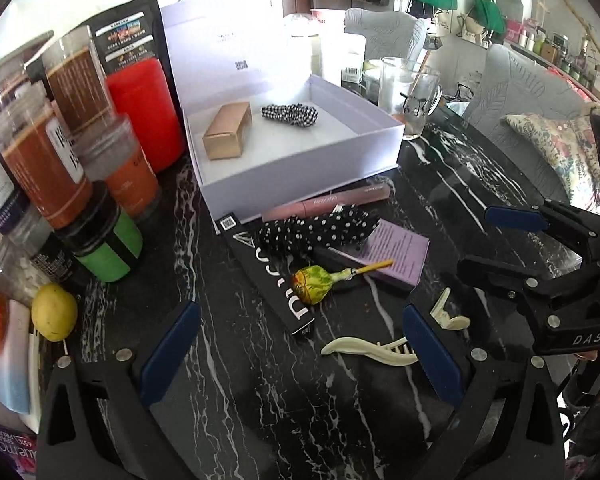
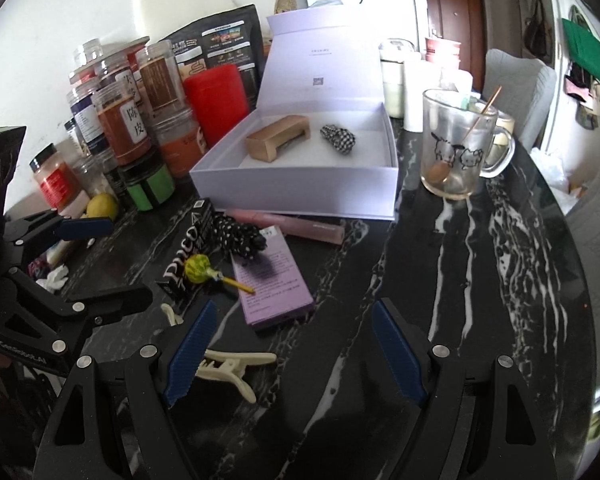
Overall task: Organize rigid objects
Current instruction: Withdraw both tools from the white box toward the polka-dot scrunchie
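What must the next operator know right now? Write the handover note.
Left gripper: open, empty, above the table.
Right gripper: open, empty, beside the cream hair clip.
Done: the tan box and checked scrunchie lie in the open white box.
Left on the table in front of it: pink tube, polka-dot scrunchie, purple box, black box, lollipop and the hair clip.
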A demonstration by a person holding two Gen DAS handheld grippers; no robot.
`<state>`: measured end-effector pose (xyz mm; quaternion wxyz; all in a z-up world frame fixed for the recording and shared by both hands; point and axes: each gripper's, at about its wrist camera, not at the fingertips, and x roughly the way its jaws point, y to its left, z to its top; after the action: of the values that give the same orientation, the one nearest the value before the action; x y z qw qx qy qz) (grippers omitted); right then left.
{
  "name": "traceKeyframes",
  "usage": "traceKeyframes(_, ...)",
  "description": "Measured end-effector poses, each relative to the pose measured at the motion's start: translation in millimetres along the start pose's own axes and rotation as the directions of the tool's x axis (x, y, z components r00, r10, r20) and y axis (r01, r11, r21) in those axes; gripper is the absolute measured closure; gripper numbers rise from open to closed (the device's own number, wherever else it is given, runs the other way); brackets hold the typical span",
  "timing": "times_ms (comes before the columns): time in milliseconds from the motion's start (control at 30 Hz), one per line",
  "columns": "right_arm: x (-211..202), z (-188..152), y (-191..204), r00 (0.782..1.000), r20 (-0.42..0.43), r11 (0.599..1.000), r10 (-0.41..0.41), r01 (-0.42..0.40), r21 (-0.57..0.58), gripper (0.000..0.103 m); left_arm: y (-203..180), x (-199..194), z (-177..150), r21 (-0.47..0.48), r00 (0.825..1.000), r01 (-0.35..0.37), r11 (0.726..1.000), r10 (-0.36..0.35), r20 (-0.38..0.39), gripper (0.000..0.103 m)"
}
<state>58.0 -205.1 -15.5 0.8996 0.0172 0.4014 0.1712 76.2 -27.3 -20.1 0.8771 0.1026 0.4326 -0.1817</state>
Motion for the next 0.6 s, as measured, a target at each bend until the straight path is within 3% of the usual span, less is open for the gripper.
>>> traceKeyframes(167,10.5,-5.5,-2.0,1.0,-0.019,1.0,0.01,-0.009,0.01,0.022,9.9,11.8,1.3,-0.032,1.0,0.019,0.999,-0.019,-0.005,0.0)
traceKeyframes(467,20.6,-1.9,-8.8,0.999,-0.031,1.0,0.01,-0.009,0.017,0.022,26.0,29.4,14.0,-0.068,0.999,-0.038,0.997,0.037,-0.008,0.0)
traceKeyframes(600,24.6,2.7,-7.4,1.0,-0.026,1.0,0.012,-0.012,0.006,0.022,36.6,38.4,20.3,-0.083,0.995,-0.095,0.992,0.094,-0.011,0.0)
